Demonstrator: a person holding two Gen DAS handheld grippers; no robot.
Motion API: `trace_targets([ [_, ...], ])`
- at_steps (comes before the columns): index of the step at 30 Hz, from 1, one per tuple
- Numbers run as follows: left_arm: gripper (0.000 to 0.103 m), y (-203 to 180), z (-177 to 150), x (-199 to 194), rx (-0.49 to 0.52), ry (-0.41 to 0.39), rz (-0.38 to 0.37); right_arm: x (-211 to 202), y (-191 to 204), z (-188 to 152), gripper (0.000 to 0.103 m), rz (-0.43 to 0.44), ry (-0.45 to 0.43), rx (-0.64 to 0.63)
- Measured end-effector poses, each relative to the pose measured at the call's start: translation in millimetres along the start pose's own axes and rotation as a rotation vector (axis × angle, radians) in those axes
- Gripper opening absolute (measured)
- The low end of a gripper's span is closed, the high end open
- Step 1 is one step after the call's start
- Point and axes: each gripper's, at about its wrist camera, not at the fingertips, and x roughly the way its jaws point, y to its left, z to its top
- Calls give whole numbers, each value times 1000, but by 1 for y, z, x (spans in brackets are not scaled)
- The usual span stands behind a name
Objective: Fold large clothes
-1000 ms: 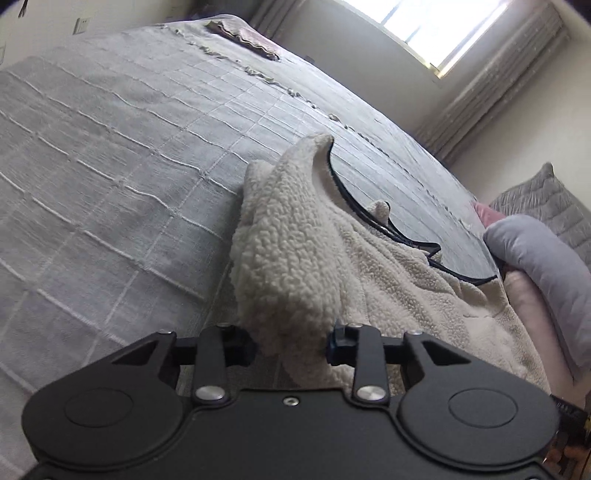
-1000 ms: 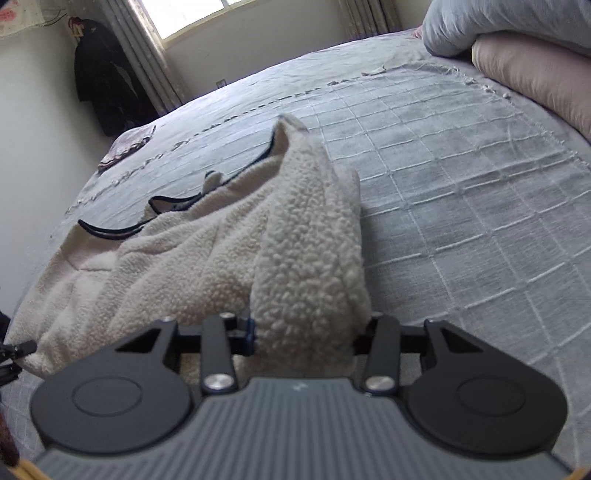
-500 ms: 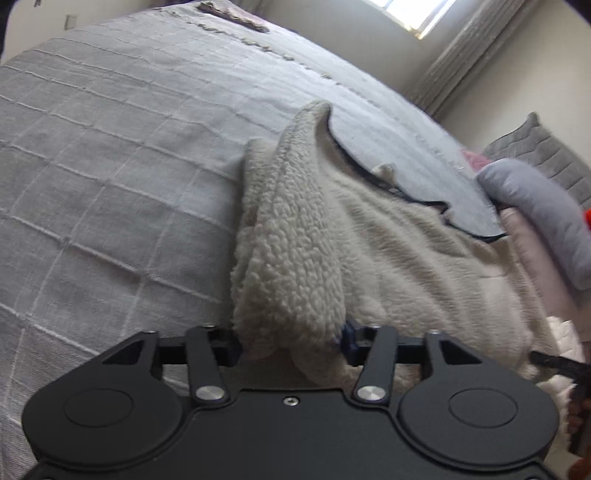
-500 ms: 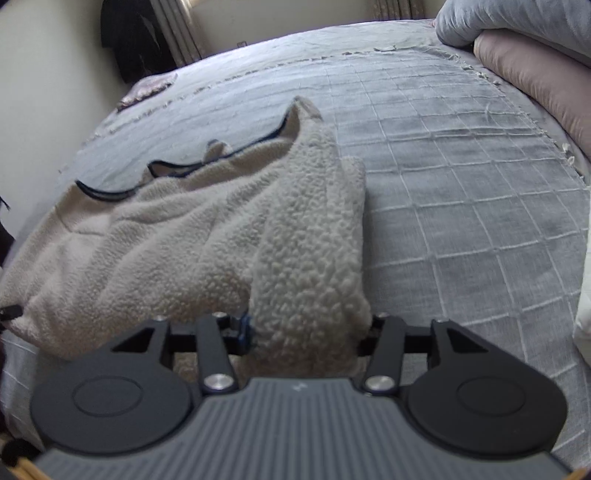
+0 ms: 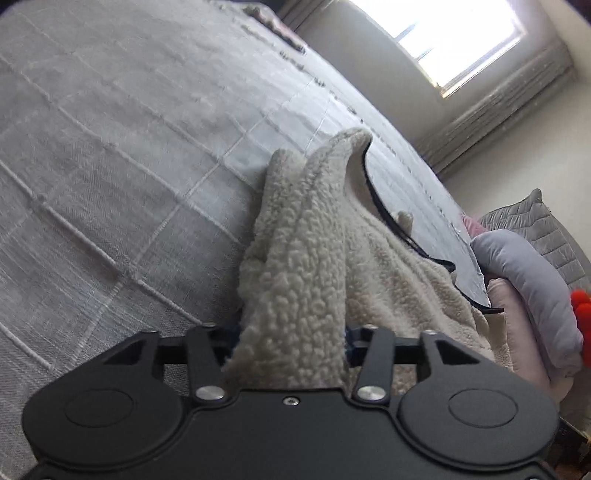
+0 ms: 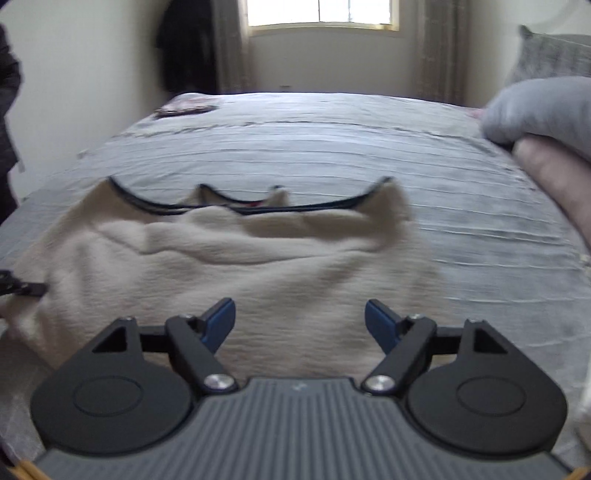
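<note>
A cream fleece garment (image 6: 258, 266) with dark trim lies spread on the grey bedspread (image 6: 332, 147). In the left wrist view my left gripper (image 5: 291, 336) is shut on a bunched corner of the fleece garment (image 5: 303, 280), which rises between the fingers and hides the tips. In the right wrist view my right gripper (image 6: 300, 319) is open and empty, its blue-padded fingers (image 6: 380, 323) wide apart just above the garment's near edge. The other gripper's tip shows at the left edge (image 6: 22, 288), at the garment's corner.
Pillows, grey over pink (image 6: 546, 136), are stacked at the right side of the bed. They also show in the left wrist view (image 5: 528, 273). A small patterned cloth (image 6: 184, 108) lies at the far corner. A window (image 6: 321, 14) and dark hanging clothes (image 6: 184, 44) are behind.
My right gripper has let go of the fleece corner and opened, and now faces the spread garment straight on. My left gripper still holds its corner, slightly raised.
</note>
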Motion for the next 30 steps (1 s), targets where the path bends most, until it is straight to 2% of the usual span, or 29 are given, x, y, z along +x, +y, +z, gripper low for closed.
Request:
trace_targets([
  [1, 42, -9, -1, -6, 44, -26, 11, 7, 9, -1, 59, 23, 2, -12],
  [4, 40, -39, 0, -24, 156, -99, 25, 27, 26, -5, 35, 122, 21, -21],
  [7, 39, -67, 4, -40, 237, -177, -20, 42, 37, -12, 29, 201, 46, -6],
  [9, 39, -90, 5, -50, 282, -212, -81, 57, 40, -18, 29, 195, 86, -8],
  [11, 38, -118, 5, -54, 345, -244, -148, 64, 40, -22, 28, 201, 81, -7],
  [14, 38, -166, -2, -52, 442, -250, -249, 64, 36, -19, 28, 219, 94, 14],
  [17, 38, -213, -15, -39, 524, -222, -322, 59, 21, -14, 28, 267, 99, 59],
  [20, 38, -253, -35, -16, 603, -171, -373, 43, -10, -9, 30, 323, 79, 182],
  [22, 38, -271, -55, 0, 648, -117, -393, 29, -35, -5, 39, 309, 38, 256],
  [25, 38, -287, -88, 26, 703, -23, -403, 3, -81, -5, 61, 239, -17, 343],
  [30, 38, -283, -151, 73, 764, 169, -404, -20, -151, -21, 65, 181, -52, 512],
])
